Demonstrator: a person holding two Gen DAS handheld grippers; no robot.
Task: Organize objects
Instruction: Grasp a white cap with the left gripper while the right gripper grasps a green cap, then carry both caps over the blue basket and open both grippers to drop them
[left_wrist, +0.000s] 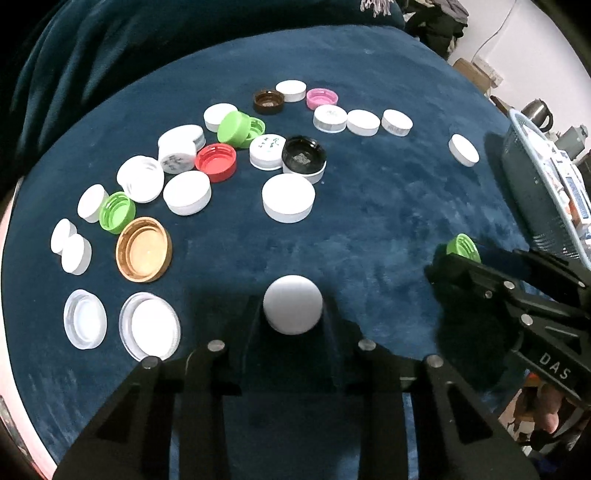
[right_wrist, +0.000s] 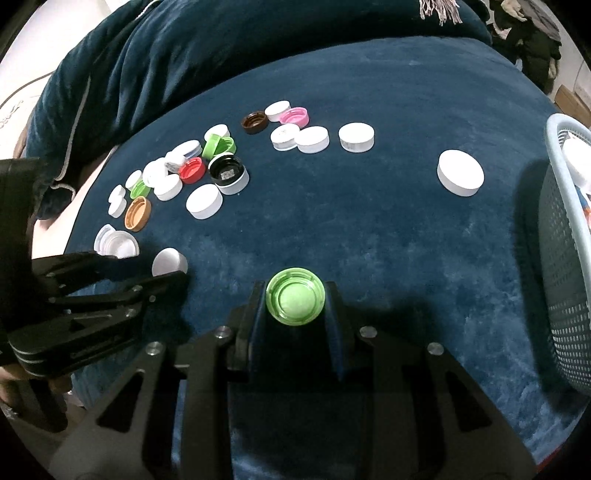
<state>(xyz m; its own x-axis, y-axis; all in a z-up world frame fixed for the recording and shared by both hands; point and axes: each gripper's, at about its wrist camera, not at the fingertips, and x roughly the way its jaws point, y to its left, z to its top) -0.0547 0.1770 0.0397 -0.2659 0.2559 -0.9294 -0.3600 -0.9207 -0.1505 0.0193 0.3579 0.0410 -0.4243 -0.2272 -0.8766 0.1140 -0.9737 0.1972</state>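
Grasping a white cap (left_wrist: 293, 309), the left fingers (left_wrist: 255, 314) hide its hollow; right fingers (right_wrist: 332, 306) clench the green cap (right_wrist: 295, 301), hollow showing.

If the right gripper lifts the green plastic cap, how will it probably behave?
The green plastic cap probably stays stiff: its ribbed ring keeps its shape between the pads of the right gripper. It looks hollow, so likely light. Being round, it may roll if dropped on edge.

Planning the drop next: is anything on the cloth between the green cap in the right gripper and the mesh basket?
Nothing visible. The right gripper is shut on the green cap, and only bare blue cloth lies between it and the mesh basket. The lone white cap sits farther back, off that line.
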